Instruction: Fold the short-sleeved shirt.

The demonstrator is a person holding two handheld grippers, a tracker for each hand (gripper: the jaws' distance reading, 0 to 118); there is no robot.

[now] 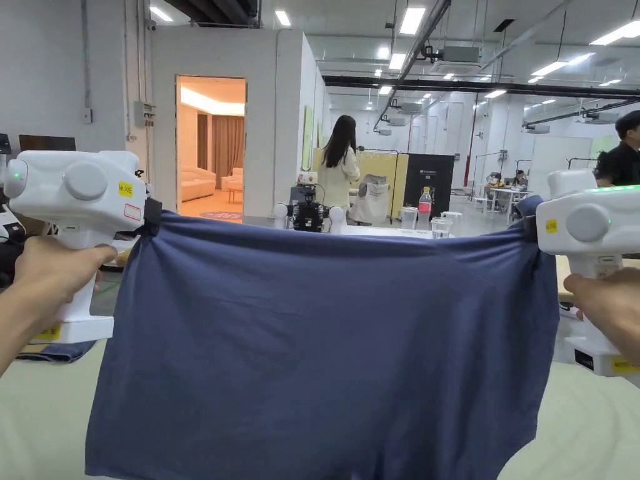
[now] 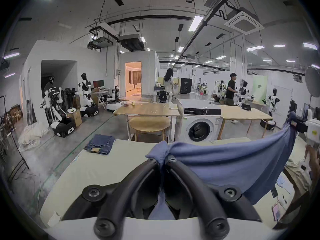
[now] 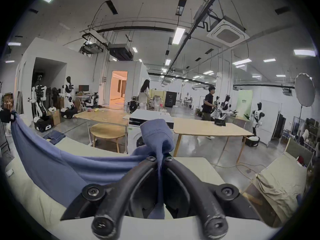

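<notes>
Left hand-held gripper (image 2: 161,160) pinching one top corner of blue shirt (image 1: 325,350), both black jaws pressed onto bunched cloth, a small tuft poking out past the tips. Right hand-held gripper (image 3: 160,159) clamped the same way on opposite corner, a rounded fold of fabric standing up above its jaws. Left hand (image 1: 53,278) wrapped round the white grip of its tool, right hand (image 1: 609,306) likewise. Shirt stretched between the two, top edge sagging slightly in the middle, body hanging down as a flat sheet in head view, lower edge cut off by the frame so contact with surface below cannot be told. Beneath and around: pale cream counter (image 2: 110,159), bare at its near part. Folded jeans (image 2: 100,144) lying at far left corner of that counter, well apart from shirt. Beyond counter edge: round wooden stool (image 2: 149,124), then white washing machine (image 2: 201,124) flanked by light wooden tables (image 2: 149,109). Farther off: clear bottle with red label (image 1: 425,209) and cups on a white surface. Background: person with long dark hair (image 1: 339,165) facing away, another person in black top (image 2: 231,91) off to the right, several white-and-black humanoid robots (image 2: 84,91) parked along left wall, lit doorway (image 1: 210,147) behind.
</notes>
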